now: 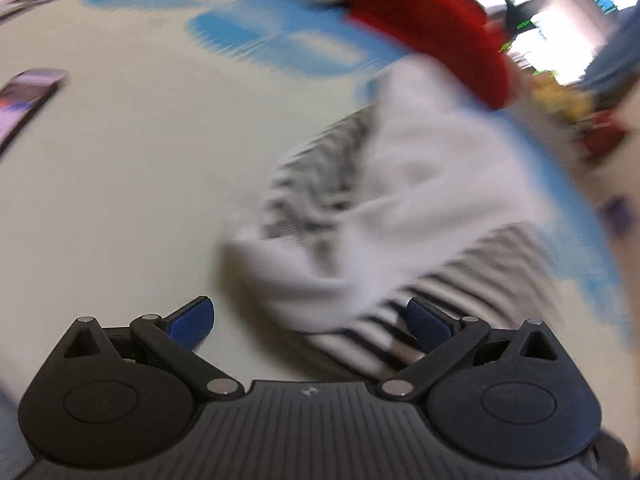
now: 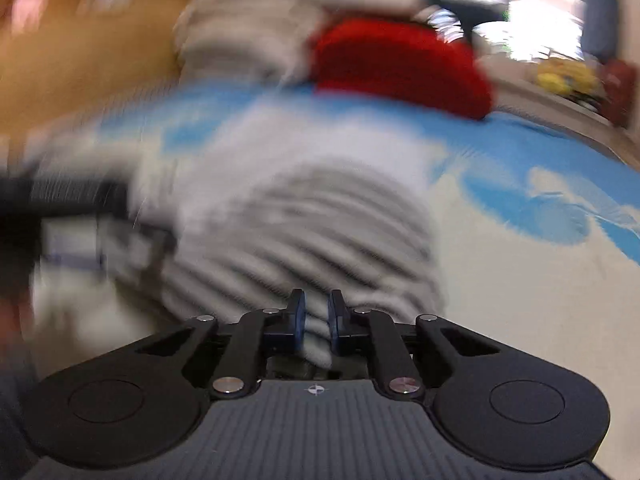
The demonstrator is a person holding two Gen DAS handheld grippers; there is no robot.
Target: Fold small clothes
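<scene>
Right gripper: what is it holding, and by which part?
The right gripper pinches the striped garment by a bunched fold at its near edge.

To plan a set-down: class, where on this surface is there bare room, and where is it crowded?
Free: the pale patch between the phone and striped garment; another right of the garment, below the blue print. Crowded: the far edge, with red cloth and grey pile.

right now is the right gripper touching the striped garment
Touching. In the right wrist view the right gripper has its jaws nearly shut with a fold of the striped garment pinched between them.
</scene>
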